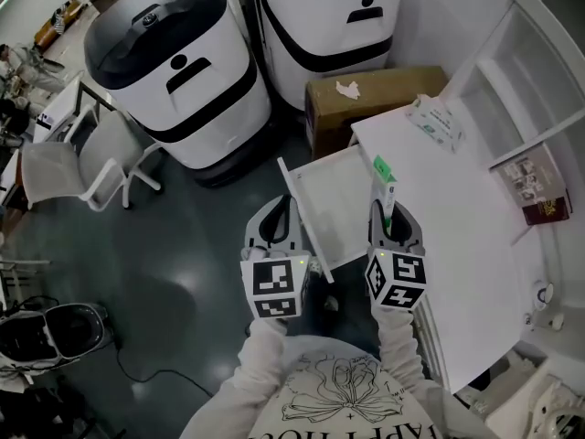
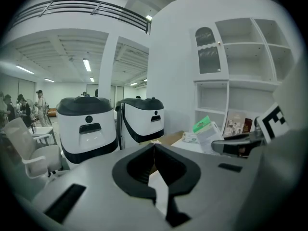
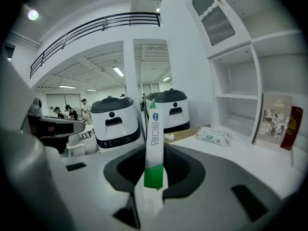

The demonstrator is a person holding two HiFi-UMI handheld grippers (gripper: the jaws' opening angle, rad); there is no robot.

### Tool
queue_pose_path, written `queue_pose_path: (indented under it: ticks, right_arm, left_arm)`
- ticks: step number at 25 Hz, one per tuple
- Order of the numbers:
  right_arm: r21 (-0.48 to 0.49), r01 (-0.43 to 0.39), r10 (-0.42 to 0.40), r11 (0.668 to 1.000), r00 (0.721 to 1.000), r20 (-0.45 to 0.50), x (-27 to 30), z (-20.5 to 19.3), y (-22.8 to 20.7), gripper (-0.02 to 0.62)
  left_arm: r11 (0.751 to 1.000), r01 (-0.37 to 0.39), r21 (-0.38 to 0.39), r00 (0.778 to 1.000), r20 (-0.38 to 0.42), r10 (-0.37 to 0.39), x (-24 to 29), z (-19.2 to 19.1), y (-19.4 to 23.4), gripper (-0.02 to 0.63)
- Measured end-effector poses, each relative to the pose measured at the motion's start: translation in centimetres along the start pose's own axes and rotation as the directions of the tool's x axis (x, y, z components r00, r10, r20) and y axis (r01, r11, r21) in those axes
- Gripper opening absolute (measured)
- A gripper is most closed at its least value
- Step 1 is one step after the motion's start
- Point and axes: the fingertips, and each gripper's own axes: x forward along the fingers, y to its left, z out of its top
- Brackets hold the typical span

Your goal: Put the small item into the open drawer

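The small item [image 1: 385, 187] is a slim white box with a green end, and my right gripper [image 1: 388, 210] is shut on it. It stands upright between the jaws in the right gripper view, item [image 3: 155, 138] in gripper [image 3: 154, 153]. The open white drawer [image 1: 322, 186] juts from the desk, just ahead of and between both grippers. The right gripper hovers at the drawer's right edge. My left gripper [image 1: 286, 205] is shut and empty near the drawer's front panel; its jaw tips meet in the left gripper view [image 2: 154, 145], where the item [image 2: 208, 131] also shows.
White desk [image 1: 466, 245] at right carries a wipes pack [image 1: 437, 121]; books [image 1: 533, 185] stand in white shelves behind it. A cardboard box [image 1: 366, 94] and two big white-and-black machines [image 1: 178, 71] stand beyond the drawer. A white chair [image 1: 78, 167] is at left.
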Motion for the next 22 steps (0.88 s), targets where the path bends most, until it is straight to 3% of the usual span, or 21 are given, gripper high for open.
queue_pose_path:
  ticks: [10, 22]
  right_arm:
    - [0.004, 0.022, -0.021, 1.0, 0.993, -0.113, 5.6, -3.9, -1.0, 0.092]
    - [-0.01, 0.004, -0.006, 1.0, 0.965, -0.261, 11.9, -10.7, -1.6, 0.092]
  left_arm:
    - [0.997, 0.077, -0.004, 0.993, -0.089, -0.077, 6.3, -3.2, 0.3, 0.007]
    - [0.986, 0.167, -0.02, 0.967, -0.19, -0.168, 11.5, -8.1, -1.0, 0.007]
